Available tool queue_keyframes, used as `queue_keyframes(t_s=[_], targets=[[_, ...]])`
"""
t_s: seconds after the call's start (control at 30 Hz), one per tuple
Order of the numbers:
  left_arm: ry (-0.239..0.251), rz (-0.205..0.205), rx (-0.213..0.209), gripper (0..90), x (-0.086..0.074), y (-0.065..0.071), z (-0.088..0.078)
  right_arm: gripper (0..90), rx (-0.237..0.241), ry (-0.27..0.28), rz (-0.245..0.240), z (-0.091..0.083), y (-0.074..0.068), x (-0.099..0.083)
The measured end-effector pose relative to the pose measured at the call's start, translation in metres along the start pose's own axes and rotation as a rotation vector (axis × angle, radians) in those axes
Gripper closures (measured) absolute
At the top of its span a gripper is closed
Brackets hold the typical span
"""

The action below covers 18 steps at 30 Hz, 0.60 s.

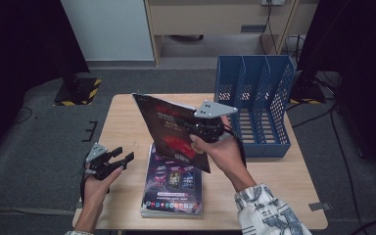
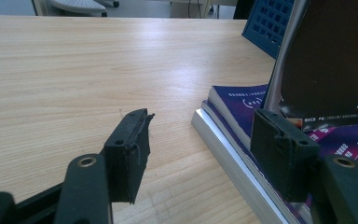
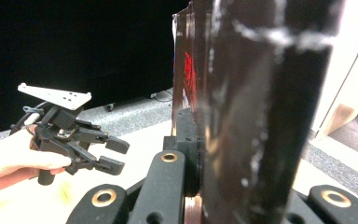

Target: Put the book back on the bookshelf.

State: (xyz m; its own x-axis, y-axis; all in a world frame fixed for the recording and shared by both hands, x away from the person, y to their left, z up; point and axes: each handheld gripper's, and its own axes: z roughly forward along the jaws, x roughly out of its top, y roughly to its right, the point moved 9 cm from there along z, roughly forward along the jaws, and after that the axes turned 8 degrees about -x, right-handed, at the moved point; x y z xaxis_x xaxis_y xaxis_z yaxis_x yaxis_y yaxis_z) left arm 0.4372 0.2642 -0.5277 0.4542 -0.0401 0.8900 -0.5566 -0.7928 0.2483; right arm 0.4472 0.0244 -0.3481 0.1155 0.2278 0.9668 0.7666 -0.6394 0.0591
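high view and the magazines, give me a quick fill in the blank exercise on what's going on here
1. The right gripper is shut on a dark magazine, holding it lifted above the ____.
2. The left gripper has its jaws ____ with nothing between them.
3. A purple-covered stack of magazines lies flat on the table, to the left of the ____ file rack.

Missing words: table; open; blue
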Motion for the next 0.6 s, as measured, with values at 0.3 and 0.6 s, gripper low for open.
queue_keyframes(t_s=[0.3,0.6], targets=[[-0.001,0.001,0.001,36.8,-0.0004,0.0001,0.0002,86.9,-0.014,0.012,0.003,-0.0031,0.0036,0.0043],[-0.027,0.002,0.014,31.3,-0.0048,-0.0017,0.0028,87.0,-0.035,0.023,0.014,-0.0053,0.0093,0.0084]])
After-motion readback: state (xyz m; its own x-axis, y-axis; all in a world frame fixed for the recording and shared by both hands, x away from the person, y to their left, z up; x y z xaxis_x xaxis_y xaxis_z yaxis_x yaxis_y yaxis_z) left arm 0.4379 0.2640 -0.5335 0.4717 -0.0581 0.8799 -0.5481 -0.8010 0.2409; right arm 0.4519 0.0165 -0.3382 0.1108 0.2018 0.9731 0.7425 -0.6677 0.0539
